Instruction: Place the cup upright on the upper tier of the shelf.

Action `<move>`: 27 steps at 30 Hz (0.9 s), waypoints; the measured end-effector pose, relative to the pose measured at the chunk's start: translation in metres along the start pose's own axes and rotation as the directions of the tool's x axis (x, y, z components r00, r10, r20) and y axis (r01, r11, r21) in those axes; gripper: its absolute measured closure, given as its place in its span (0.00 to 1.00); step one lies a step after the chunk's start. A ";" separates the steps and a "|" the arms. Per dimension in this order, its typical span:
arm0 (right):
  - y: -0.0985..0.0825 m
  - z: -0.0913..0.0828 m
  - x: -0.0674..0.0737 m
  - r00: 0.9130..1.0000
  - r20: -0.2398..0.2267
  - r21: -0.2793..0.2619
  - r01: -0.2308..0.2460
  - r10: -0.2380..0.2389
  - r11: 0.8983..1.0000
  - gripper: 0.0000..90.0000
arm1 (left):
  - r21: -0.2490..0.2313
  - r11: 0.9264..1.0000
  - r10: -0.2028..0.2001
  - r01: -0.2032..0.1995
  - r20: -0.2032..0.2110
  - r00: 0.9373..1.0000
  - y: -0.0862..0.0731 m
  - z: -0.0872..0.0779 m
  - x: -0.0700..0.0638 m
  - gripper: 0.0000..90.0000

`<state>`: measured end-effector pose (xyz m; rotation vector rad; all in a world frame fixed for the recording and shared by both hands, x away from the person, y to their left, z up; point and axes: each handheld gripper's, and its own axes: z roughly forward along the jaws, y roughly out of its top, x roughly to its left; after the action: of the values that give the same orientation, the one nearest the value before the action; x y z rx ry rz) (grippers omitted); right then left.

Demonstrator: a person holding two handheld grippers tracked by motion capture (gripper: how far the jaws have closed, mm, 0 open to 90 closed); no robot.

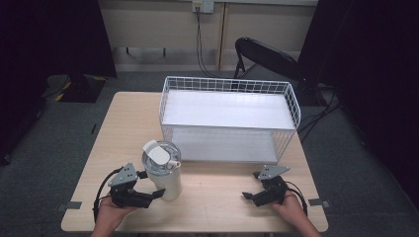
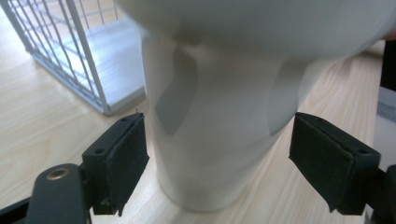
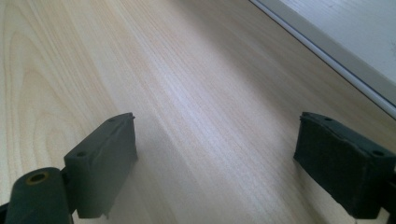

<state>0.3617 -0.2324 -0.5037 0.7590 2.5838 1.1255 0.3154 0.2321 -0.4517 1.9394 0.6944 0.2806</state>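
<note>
Black padded jaws of the left gripper point(image 2: 219, 168) are seen nearest the lens in the left gripper view, spread wide on either side of the white tumbler point(image 2: 219, 121), with the pad at nine o'clock almost touching the wall and the pad at three o'clock clearly apart from it. Nothing is gripped yet. For the grasp to be made well, it is judged that the gripper should be shifted slightly so that the tumbler sits midway between the pads, and that the jaws should then be closed on the narrow lower body, beneath the flare, slowly and squarely, so that the tall cup is not pushed over on the surface point(image 2: 42, 121). In the high view the tumbler point(image 1: 165, 180) stands upright near the front left of the surface, its clear lid point(image 1: 160, 153) on top, at about seven o'clock from the white wire basket point(image 1: 230, 116). The left gripper point(image 1: 157, 193) is held low and nearly level at the tumbler's nine o'clock side, the left hand point(image 1: 111, 215) coming in from six o'clock. The right gripper point(image 1: 248, 196) is held low at about five o'clock of the surface, well apart from the tumbler; its jaws are spread wide over bare wood in the right gripper view point(image 3: 215, 172), with the basket's base edge at about two o'clock.
</note>
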 end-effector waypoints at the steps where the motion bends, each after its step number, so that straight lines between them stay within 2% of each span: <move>1: 0.000 0.000 0.000 1.000 0.000 0.000 0.000 0.000 1.000 0.13 | 0.000 1.000 0.000 0.000 0.000 1.000 0.000 0.000 0.000 0.21; 4: 0.000 0.000 0.000 1.000 0.001 -0.001 0.000 0.000 1.000 0.14 | -0.013 1.000 0.021 -0.021 -0.005 1.000 0.003 0.001 -0.002 0.20; 14: 0.000 0.000 0.000 1.000 0.000 0.001 -0.001 0.001 1.000 0.13 | -0.045 0.998 0.043 -0.044 -0.010 0.999 0.004 0.006 -0.002 0.16; 27: 0.000 0.000 0.000 1.000 -0.002 0.002 0.000 0.000 1.000 0.13 | -0.078 0.996 0.035 -0.036 -0.009 0.999 0.003 0.015 -0.002 0.12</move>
<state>0.3620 -0.2324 -0.5036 0.7593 2.5863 1.1248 0.3219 0.2187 -0.4554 1.8788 0.6457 0.3324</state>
